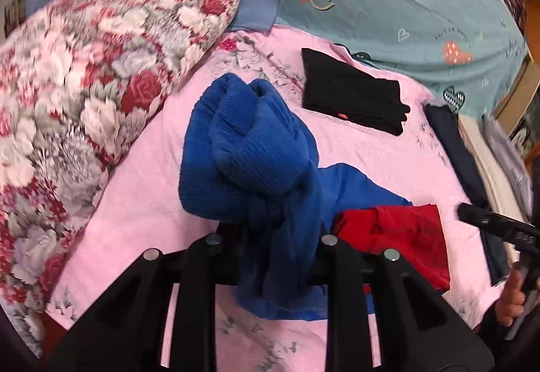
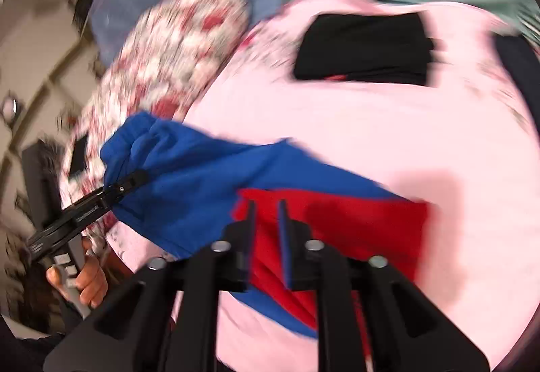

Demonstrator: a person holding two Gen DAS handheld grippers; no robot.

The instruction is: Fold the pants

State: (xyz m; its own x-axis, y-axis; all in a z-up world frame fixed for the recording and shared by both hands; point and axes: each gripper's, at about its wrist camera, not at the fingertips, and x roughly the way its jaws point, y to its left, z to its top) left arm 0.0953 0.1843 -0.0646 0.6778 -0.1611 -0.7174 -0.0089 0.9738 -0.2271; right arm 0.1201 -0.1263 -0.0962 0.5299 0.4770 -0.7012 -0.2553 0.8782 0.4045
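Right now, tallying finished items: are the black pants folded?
Folded: the black pants lie as a flat, neat rectangle on the pink sheet.

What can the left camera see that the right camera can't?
Only the left camera shows the stack of clothes at the bed's right edge and the right gripper. Only the right camera shows the left gripper pinching the blue pants, and the room wall. Both show the blue pants, red cloth, folded black clothes, flowery quilt and pink sheet.
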